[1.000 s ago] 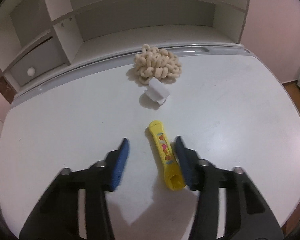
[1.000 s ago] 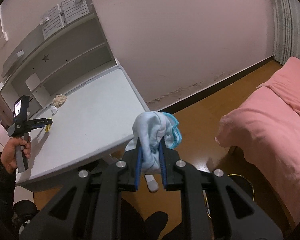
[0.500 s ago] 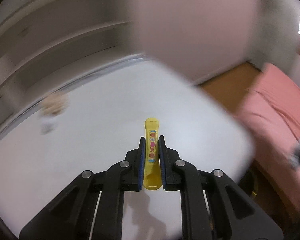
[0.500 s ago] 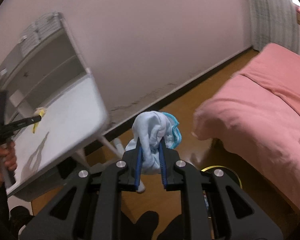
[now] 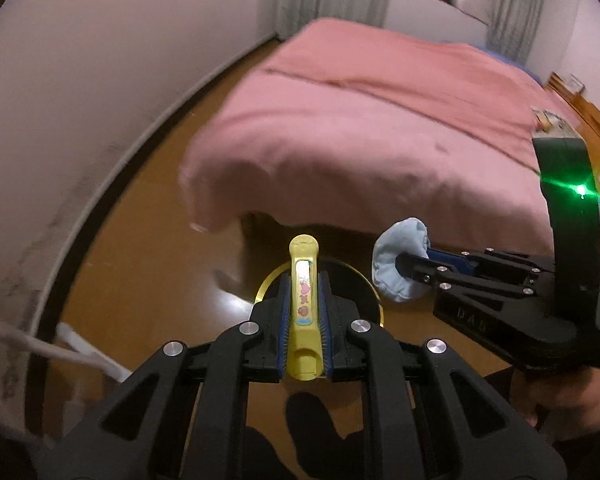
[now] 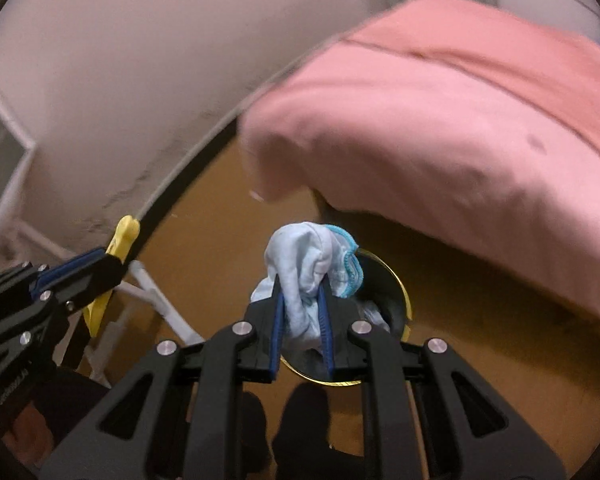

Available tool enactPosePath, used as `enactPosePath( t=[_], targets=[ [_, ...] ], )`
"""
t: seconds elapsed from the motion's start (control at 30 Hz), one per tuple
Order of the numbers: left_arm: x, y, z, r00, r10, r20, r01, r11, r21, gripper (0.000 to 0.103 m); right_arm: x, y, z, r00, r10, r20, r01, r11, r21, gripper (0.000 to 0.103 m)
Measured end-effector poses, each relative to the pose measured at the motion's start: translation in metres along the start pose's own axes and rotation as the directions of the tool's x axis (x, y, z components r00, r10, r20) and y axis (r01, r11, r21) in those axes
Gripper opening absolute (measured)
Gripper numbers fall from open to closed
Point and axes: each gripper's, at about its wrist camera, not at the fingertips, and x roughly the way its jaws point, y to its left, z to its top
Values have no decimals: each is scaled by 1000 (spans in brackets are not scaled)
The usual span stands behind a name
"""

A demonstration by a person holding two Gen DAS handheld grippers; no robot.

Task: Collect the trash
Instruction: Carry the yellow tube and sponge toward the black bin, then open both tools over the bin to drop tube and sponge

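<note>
Delivery seems the step in hand. Left wrist view: the left gripper (image 5: 304, 312) clamps a yellow tube (image 5: 305, 300) above the gold-rimmed bin (image 5: 269, 281) on the floor, and the right gripper (image 5: 410, 266), beside it, holds a pale blue cloth (image 5: 400, 264) past the bin's right rim. Right wrist view: that cloth (image 6: 304, 276) hangs pinched over the bin (image 6: 404, 300) (its mouth mostly hidden). Next both likely need centring over the bin, then opening. The pink bed (image 6: 440, 120) overhangs near the bin; open floor lies on the bin's wall side.
</note>
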Motion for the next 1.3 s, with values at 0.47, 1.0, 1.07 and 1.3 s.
enactPosePath(
  t=[0.47, 1.0, 1.07, 1.3],
  targets=[
    [79, -6, -14, 996, -57, -65, 56, 998, -27, 12, 64, -41, -16, 993, 8, -116, 2, 996, 89, 16],
    [95, -11, -10, 992, -75, -97, 72, 997, -40, 40, 56, -47, -16, 997, -5, -76, 14, 993, 116, 47],
    [95, -10, -9, 993, -77, -94, 73, 996, -45, 40, 56, -47, -16, 997, -3, -78, 12, 993, 115, 47],
    [88, -10, -10, 994, -65, -82, 63, 997, -33, 40, 51, -46, -14, 998, -10, -59, 17, 992, 121, 47]
  ],
)
